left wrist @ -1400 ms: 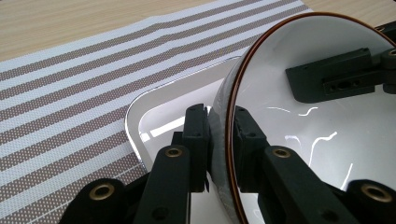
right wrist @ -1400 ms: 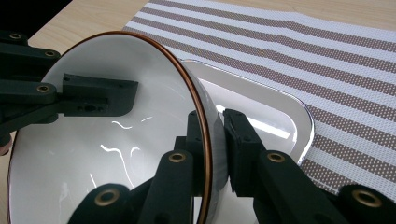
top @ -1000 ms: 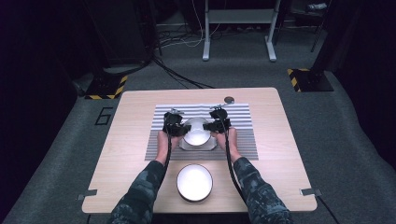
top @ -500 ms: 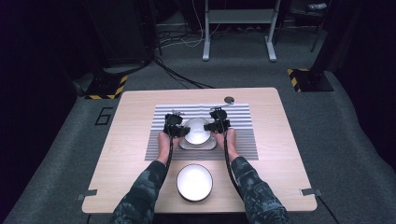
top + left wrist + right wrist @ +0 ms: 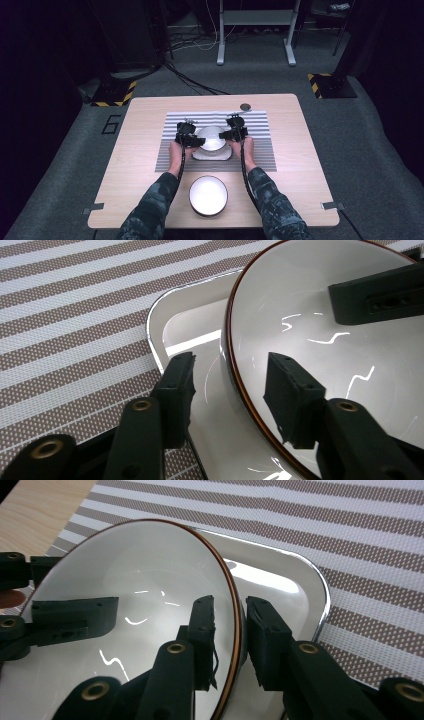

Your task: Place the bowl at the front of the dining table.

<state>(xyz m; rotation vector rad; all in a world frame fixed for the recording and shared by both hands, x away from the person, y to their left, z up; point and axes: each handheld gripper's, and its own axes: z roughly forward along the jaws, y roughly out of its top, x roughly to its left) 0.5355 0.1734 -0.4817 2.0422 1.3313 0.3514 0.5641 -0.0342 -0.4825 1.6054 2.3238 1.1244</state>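
Bowls: one near you, one between your grippers on the tray.

Nearest your edge sits the spare white bowl (image 5: 208, 195) on the table (image 5: 130, 165), well apart from the work. Farther out, the brown-rimmed bowl (image 5: 211, 138) rests on the white tray (image 5: 212, 155), on the striped mat (image 5: 260, 145). Your left gripper (image 5: 192, 140) straddles its rim, jaws just opened, clear gaps either side, so no grip. Your right gripper (image 5: 231, 135) straddles the opposite rim, jaws just eased apart too, rim in the slot; slight gap visible. Beyond the mat, a small dark disc (image 5: 245, 106).
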